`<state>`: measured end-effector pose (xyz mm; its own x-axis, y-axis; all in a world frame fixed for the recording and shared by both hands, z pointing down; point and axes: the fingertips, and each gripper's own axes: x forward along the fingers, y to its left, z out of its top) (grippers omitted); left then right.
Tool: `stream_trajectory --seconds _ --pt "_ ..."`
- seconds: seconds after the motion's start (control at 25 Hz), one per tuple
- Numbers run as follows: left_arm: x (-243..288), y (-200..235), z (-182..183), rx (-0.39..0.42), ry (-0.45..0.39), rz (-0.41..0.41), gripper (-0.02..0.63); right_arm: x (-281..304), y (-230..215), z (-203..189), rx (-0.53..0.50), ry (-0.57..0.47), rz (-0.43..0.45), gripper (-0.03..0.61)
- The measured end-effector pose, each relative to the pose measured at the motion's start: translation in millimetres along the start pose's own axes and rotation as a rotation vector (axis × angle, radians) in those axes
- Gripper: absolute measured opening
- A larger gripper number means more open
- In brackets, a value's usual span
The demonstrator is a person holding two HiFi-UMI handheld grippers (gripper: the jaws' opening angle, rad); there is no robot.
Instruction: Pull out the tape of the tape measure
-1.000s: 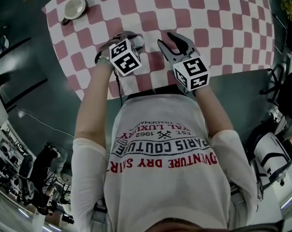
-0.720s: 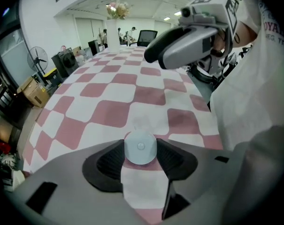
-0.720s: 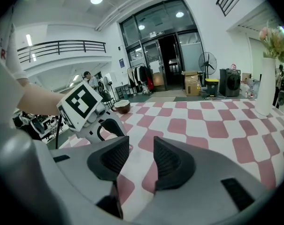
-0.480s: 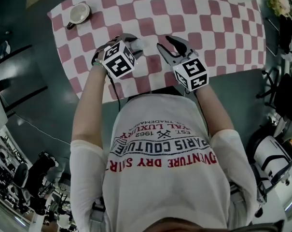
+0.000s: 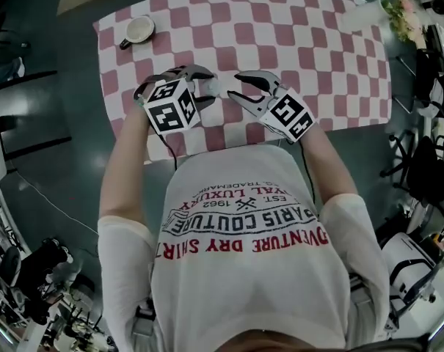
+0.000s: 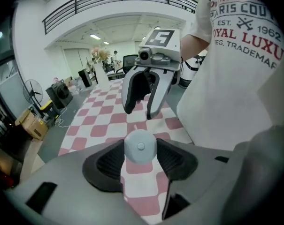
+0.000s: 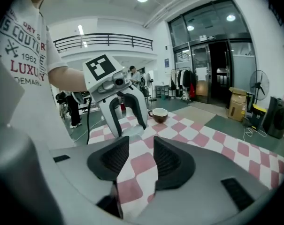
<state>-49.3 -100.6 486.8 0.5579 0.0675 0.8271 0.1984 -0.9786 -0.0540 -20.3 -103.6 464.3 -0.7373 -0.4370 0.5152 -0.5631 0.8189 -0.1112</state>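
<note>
A round pale grey tape measure [image 6: 140, 146] sits between my left gripper's pads, which press on its sides; no tape shows pulled out. In the head view my left gripper [image 5: 204, 85] holds the tape measure [image 5: 213, 88] low over the red-and-white checked table [image 5: 317, 57], near its front edge. My right gripper [image 5: 235, 85] faces it from the right, a short way off, jaws apart with nothing between them. The right gripper view shows the left gripper [image 7: 130, 129] with the tape measure [image 7: 128, 132] ahead of its own empty jaws.
A brown cup [image 5: 139, 30] stands at the table's far left corner. A vase with flowers [image 5: 389, 9] is at the far right corner. The person's body is right against the front edge. Chairs and bags [image 5: 420, 174] stand on the floor to the right.
The right gripper has turned its jaws leftward and come closer to the tape measure. The left gripper keeps its hold and has barely shifted.
</note>
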Motion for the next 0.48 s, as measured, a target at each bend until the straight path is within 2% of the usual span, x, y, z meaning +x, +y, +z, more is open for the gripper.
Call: stream_trajectory --seconds 0.16,0.32,0.48 --pt "-15 1 11 0.048 -0.038 0.023 0.232 3 16 10 -0.073 0.013 0.096 0.178" --pt "-19 -4 12 0.085 -0.027 0.002 0.232 6 20 12 -0.156 0.033 0.140 0.175" --pt "-16 -10 11 0.099 -0.010 -0.034 0.232 8 25 15 -0.214 0.047 0.197 0.115"
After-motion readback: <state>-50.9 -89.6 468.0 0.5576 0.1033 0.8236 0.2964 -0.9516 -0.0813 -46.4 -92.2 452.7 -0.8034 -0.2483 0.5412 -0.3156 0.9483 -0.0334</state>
